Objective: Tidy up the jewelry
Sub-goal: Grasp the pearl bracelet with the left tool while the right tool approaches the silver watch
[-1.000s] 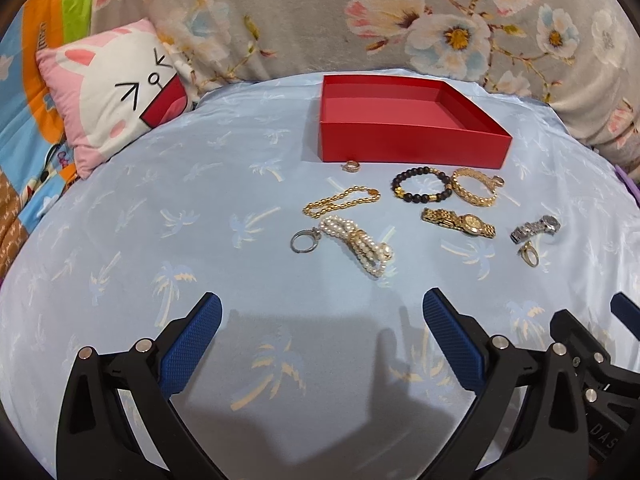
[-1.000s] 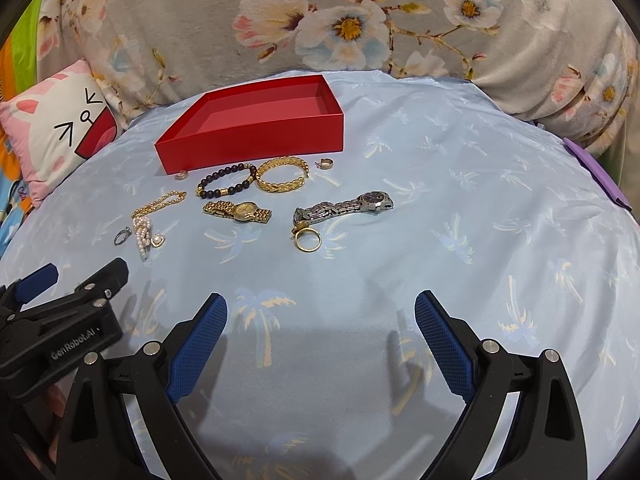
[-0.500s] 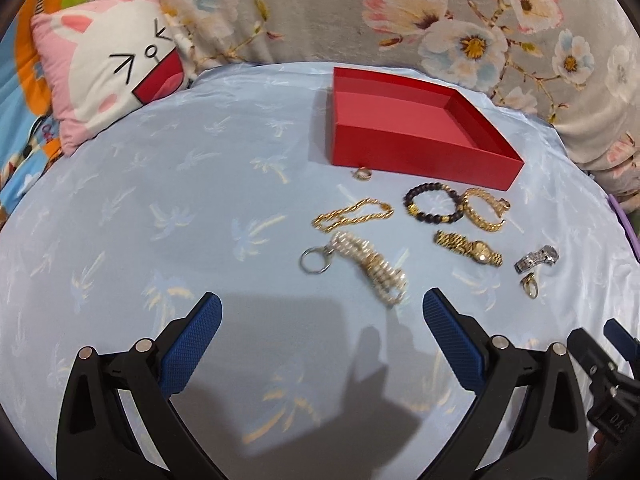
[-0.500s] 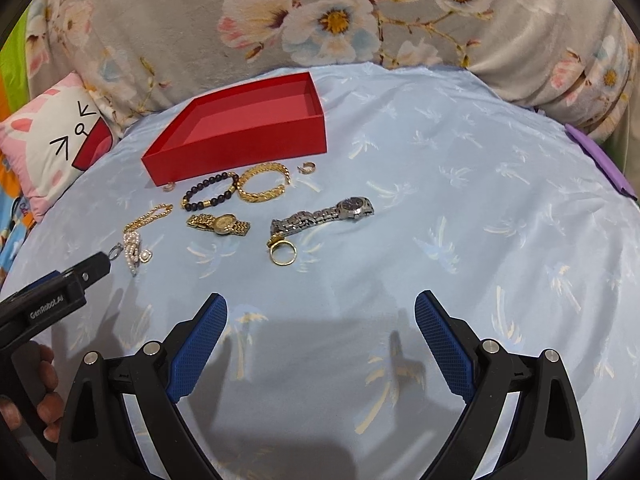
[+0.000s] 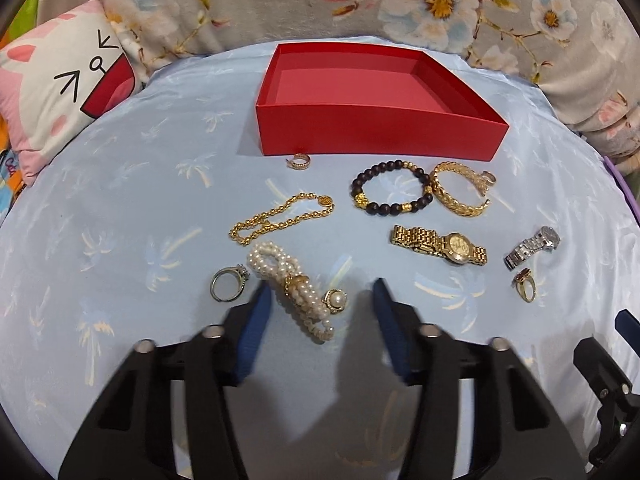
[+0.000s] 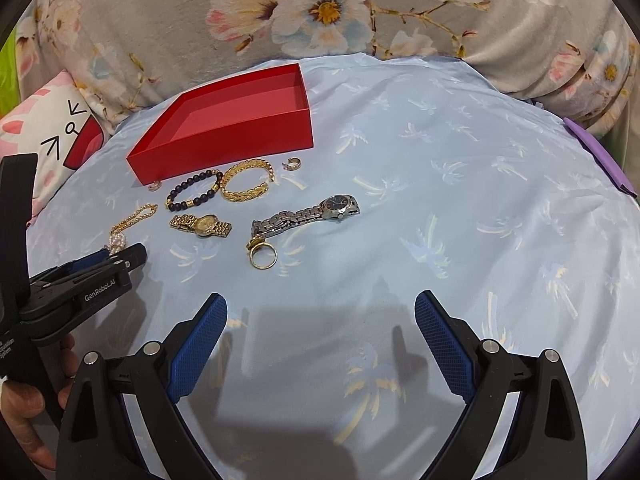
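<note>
Jewelry lay spread across the pale blue bed cover (image 5: 120, 208), and reading from the left: a silver ring (image 5: 229, 285), a gold chain (image 5: 280, 220), then the pearl bracelet (image 5: 294, 286) with a pearl ring (image 5: 335, 300) touching it. The left tool (image 5: 318, 292) was low over the cover, released, its blue fingers (image 5: 256, 320) straddling the pearls, one each side and apparently not yet touching. Risk, as I judged it: the silver ring sat just beside the left finger and the pearl ring hugged the strand, so a closing pinch could drag either along, or the looped pearls could slip out in a loose bundle. Further right sat the beaded bracelet (image 5: 390, 192), the gold bangle (image 5: 460, 194), the gold watch (image 5: 440, 245), the silver watch (image 6: 306, 214) and a gold ring (image 6: 262, 255). Behind them the red box (image 5: 380, 136) stood with nothing in it. The right tool (image 6: 320, 328) hung back over bare cover, wide apart, holding nothing, level and well short of the silver watch.
</note>
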A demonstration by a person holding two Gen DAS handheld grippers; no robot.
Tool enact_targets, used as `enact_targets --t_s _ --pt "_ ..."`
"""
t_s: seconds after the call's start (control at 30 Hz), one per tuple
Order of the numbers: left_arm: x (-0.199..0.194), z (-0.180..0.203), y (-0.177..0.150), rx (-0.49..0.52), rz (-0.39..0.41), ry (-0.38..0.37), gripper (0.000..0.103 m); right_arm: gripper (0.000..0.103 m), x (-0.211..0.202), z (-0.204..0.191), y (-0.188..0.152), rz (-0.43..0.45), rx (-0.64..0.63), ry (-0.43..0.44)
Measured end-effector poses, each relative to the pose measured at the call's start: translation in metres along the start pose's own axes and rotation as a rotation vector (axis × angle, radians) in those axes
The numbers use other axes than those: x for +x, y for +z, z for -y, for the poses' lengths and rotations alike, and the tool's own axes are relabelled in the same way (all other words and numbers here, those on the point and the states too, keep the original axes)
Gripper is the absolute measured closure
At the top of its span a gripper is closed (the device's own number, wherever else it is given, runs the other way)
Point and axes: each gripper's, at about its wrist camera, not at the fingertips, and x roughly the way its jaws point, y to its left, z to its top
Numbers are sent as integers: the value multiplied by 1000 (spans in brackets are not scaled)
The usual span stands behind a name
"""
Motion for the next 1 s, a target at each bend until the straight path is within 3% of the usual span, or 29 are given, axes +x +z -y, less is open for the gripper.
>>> enact_targets --t_s 0.1,0.37,0.4,0.43,0.7,0.83,0.87,0.93,0.97,1.0 --pt "-1 -2 1 -7 6 -25 82 10 2 -1 3 -6 -6 2" --pt "-20 -12 7 -12 62 -36 85 10 2 -1 16 -3 -3 18" --pt "-24 -15 8 -16 69 -38 97 10 2 -1 19 -4 1 22" --pt "-28 -18 9 -20 75 -45 103 10 3 0 21 -6 6 26" --pt "-47 -35 6 -42 112 -52 103 36 35 20 36 -99 110 64" --pt "-42 -41 2 -55 77 -74 103 40 43 27 38 -127 159 97" --pt "-40 -41 1 -53 71 -82 102 40 42 26 38 -120 154 92" --pt "-37 -37 0 -35 70 -71 87 40 38 22 39 -103 138 78" --pt "-36 -34 -1 -26 71 -65 69 40 37 21 39 -99 133 75" --pt "-34 -30 0 -15 79 -54 58 40 36 20 39 -98 129 73"
